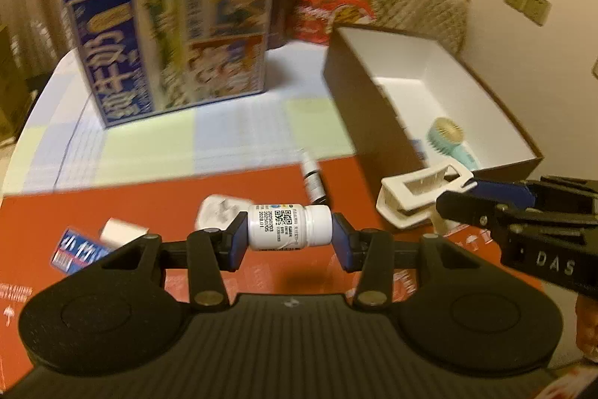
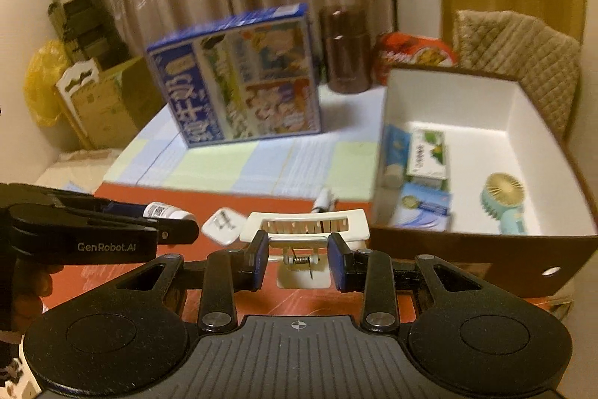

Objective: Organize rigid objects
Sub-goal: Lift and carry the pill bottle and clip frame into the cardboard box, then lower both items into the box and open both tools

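Note:
My left gripper (image 1: 289, 236) is shut on a white pill bottle (image 1: 289, 227), held sideways above the red mat (image 1: 149, 208). My right gripper (image 2: 299, 257) is shut on a white hair claw clip (image 2: 304, 223), also seen in the left wrist view (image 1: 418, 191). The clip is just in front of the open cardboard box (image 2: 515, 242), whose near wall is right of my right gripper. A small dark vial (image 1: 313, 180), a white plug adapter (image 1: 220, 210) and a small blue-and-white box (image 1: 80, 251) lie on the mat.
The box holds a mint hand fan (image 2: 504, 202), a green-white packet (image 2: 428, 154) and blue packets (image 2: 424, 208). A big blue carton (image 1: 172, 47) stands at the back of the table, with a brown flask (image 2: 345, 49) and red snack bag (image 2: 411, 57) behind.

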